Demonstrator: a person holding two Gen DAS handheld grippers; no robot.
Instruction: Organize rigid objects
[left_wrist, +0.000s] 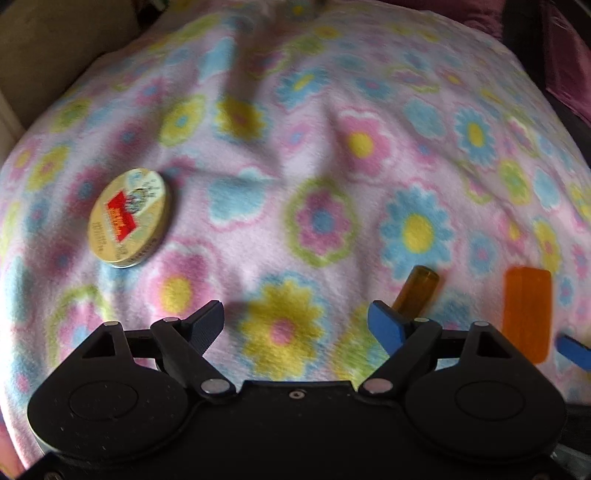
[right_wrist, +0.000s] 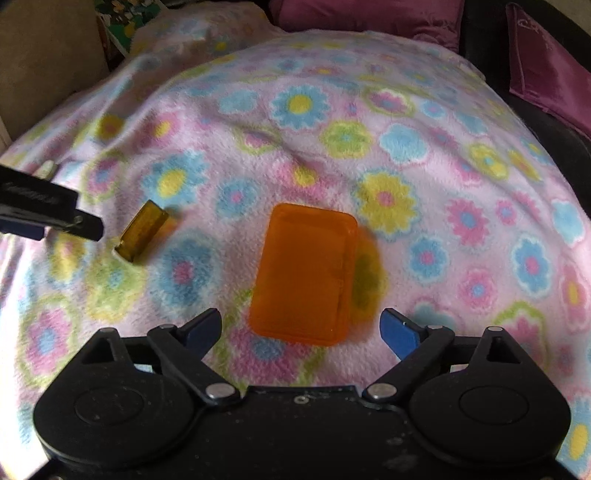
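A round cream tin (left_wrist: 129, 218) with a red label lies flat on the flowered blanket at the left. A small amber vial (left_wrist: 415, 291) lies just beyond my left gripper's right finger; it also shows in the right wrist view (right_wrist: 146, 232). A flat orange plastic box (right_wrist: 306, 273) lies on the blanket just ahead of my right gripper (right_wrist: 301, 330), between the lines of its fingers; it also shows in the left wrist view (left_wrist: 526, 314). My left gripper (left_wrist: 295, 326) is open and empty above the blanket. My right gripper is open and empty.
The pink flowered blanket (right_wrist: 406, 147) covers a soft, humped surface. Purple cushions (right_wrist: 546, 62) lie at the back right. A beige wall or board (left_wrist: 55, 48) stands at the left. The left gripper's finger (right_wrist: 48, 214) shows at the left of the right wrist view.
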